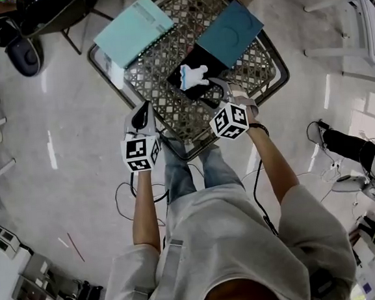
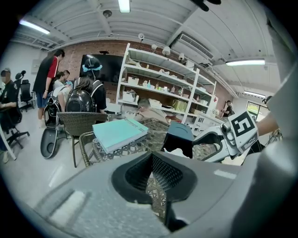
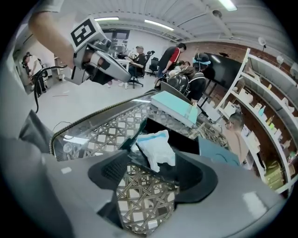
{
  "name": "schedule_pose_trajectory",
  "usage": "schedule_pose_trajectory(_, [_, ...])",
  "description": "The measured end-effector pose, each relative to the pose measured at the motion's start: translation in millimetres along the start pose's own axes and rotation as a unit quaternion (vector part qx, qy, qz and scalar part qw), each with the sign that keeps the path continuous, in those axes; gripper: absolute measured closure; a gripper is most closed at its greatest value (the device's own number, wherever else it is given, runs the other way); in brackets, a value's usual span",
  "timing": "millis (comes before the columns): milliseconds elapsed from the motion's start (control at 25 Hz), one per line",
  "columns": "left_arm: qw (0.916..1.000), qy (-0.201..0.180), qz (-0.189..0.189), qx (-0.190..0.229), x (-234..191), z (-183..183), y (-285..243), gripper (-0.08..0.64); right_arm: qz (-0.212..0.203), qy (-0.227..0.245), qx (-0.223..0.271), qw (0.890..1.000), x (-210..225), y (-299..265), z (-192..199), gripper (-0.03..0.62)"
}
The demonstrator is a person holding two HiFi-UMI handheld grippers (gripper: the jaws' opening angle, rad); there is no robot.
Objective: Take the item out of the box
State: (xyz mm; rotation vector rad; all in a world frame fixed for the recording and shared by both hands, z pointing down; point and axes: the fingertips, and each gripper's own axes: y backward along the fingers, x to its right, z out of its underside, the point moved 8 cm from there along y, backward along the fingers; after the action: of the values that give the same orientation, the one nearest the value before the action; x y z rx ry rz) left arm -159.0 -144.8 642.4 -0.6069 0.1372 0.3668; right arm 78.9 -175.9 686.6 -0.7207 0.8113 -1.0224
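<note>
A black open box sits on the wicker-pattern table, and a white packet with a blue edge lies crumpled in it. My right gripper is at the box's near corner. In the right gripper view its jaws stand wide open, with the packet just ahead between the fingertips and nothing pressed on it. My left gripper hovers at the table's near-left edge, well left of the box. In its own view the left gripper is shut with nothing held, and a bit of the packet shows beyond.
The dark teal box lid lies against the box's far side. A light teal book rests on the table's far-left corner. A wicker chair and several people stand beyond the table, and cables trail over the floor near my feet.
</note>
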Motion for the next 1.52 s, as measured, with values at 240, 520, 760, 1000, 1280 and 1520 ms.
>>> schedule_pose_trajectory(240, [1.0,0.003,0.002,-0.001,-2.0,-0.7,-3.6,0.554,-0.028,-0.013,-0.015,0.999,10.1,-10.9,-2.5,0.19])
schedule_pose_trajectory(520, [1.0,0.004,0.003,-0.002,-0.6,-0.7,-2.7,0.554,-0.028,-0.004,-0.037,0.999,26.0,-27.1,-11.7,0.189])
schedule_pose_trajectory(760, [1.0,0.007,0.003,-0.002,-3.2,0.6,-1.3,0.554,-0.042,0.014,-0.059,0.997,34.0,-54.1,-23.7,0.19])
schedule_pose_trajectory(1000, [0.9999,0.011,0.003,0.0,-6.0,4.1,-0.2,0.554,-0.082,0.056,-0.096,0.99,25.6,-85.0,-25.2,0.195])
schedule_pose_trajectory(1280, [0.9998,0.016,0.007,0.006,-3.6,0.0,-2.0,0.554,-0.131,0.063,-0.137,0.98,21.8,-105.5,-18.5,0.235])
schedule_pose_trajectory(1520, [0.9998,0.013,0.014,0.009,0.5,-2.9,-5.4,0.554,-0.17,0.02,-0.134,0.976,25.0,-105.7,-20.1,0.272])
